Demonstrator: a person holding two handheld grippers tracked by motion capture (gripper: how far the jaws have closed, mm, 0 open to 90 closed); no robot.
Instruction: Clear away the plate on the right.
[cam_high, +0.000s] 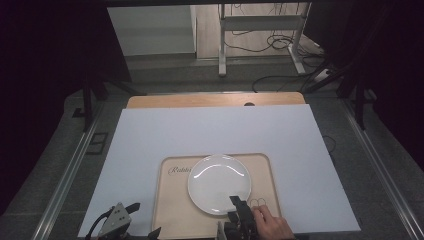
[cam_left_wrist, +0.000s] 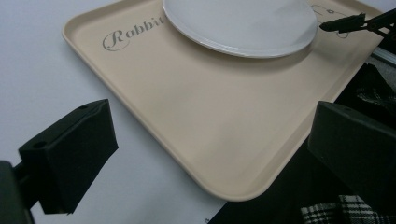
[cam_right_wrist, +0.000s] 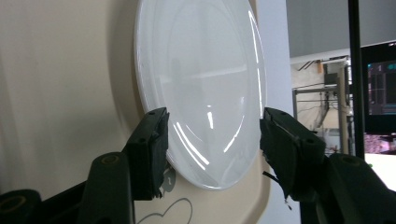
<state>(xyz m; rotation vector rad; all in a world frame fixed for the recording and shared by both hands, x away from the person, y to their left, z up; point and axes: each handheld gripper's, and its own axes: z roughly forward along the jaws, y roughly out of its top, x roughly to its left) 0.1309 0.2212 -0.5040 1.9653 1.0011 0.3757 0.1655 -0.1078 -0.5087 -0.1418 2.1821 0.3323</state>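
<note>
We begin at the near edge of the table, where our right gripper (cam_high: 239, 206) is held by the right hand (cam_high: 270, 226) just at the near rim of the white plate (cam_high: 219, 183). In the right gripper view its two black jaws stand apart, one on each side of the plate's (cam_right_wrist: 205, 93) near edge, and we see a small gap between each pad and the china, so we judge that they do not press on it now. The plate lies directly ahead of this gripper, flat on the beige tray (cam_high: 167, 210), a little toward the far side of the tray and partly covering the printed word. Because the plate is round, it has no long axis; what matters is that its rim runs across the line of the jaws, so the gripper must take it edge-on. Our left gripper (cam_high: 117, 216) rests further left, at the near left corner of the tray and off the plate; in the left gripper view its jaws are wide apart with nothing between them, and the plate (cam_left_wrist: 243, 23) lies well beyond, across the bare tray (cam_left_wrist: 187, 116). So the right hand is clearly the nearer one. Beyond the tray, the white sheet (cam_high: 210, 130) covers the table up to its far wooden strip (cam_high: 215, 100).
</note>
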